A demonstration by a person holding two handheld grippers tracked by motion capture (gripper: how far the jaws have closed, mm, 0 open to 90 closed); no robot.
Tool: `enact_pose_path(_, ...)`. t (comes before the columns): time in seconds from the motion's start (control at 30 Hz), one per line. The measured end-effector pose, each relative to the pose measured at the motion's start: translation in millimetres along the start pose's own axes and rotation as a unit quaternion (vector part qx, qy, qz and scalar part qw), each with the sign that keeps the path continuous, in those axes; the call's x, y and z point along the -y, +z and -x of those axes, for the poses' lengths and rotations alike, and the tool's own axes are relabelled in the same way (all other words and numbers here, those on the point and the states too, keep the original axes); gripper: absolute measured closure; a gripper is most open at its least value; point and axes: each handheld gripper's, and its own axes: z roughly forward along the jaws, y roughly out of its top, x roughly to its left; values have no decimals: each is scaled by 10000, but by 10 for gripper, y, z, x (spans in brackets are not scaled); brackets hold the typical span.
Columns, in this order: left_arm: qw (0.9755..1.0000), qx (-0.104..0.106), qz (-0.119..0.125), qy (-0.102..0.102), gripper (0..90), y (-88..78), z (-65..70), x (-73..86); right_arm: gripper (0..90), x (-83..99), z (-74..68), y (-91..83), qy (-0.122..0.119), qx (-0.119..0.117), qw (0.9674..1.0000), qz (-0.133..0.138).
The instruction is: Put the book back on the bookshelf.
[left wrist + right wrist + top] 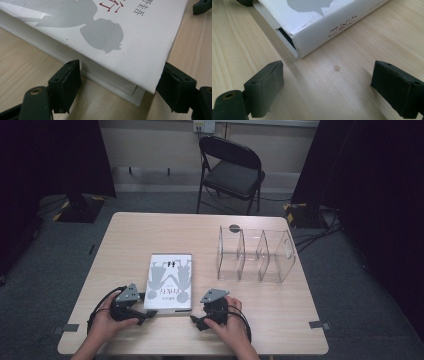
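1. Near the desk's (150, 227) front edge, left of centre, a white book (170, 281) lies flat with its cover up.
2. At the book's near left corner, the left gripper (120, 82) stands wide open, one jaw on each side of that corner, gripping nothing.
3. Just off the near right corner, the right gripper (327, 90) is wide open over bare wood, empty.
4. Toward the right rear edge stands a clear divided organizer (256, 254).

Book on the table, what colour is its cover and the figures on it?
The thick paperback book has a white cover with grey silhouette figures, clearest in the left gripper view.
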Motion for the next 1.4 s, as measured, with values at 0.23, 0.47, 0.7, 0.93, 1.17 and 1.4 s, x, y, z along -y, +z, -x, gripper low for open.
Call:
enact_pose_path(0.23, 10000, -39, 25, -76, 236, 8, 3, -3, 92, -26, 13, 31, -15, -14, 10000, 0)
enact_pose_path(0.47, 9999, -106, 18, -40, 256, 8, 15, -15, 91, -111, -43, 121, -217, -216, 9995, 3)
enact_pose_path(0.7, 9997, -104, 33, -239, 348, -22, 46, -28, 92, -271, -142, 292, -164, -183, 9997, 9)
enact_pose_path(0.93, 9997, -220, -59, -133, 353, -25, 73, -43, 92, -288, -152, 311, -127, -109, 9999, 19)
enact_pose_path(1.17, 9987, -359, -348, -38, 356, -28, 117, -134, 92, -288, -152, 311, -131, -108, 9999, 20)
enact_pose_path(1.4, 9983, -394, -431, -29, 361, -45, 131, -170, 91, -290, -159, 314, -116, -67, 9999, 22)
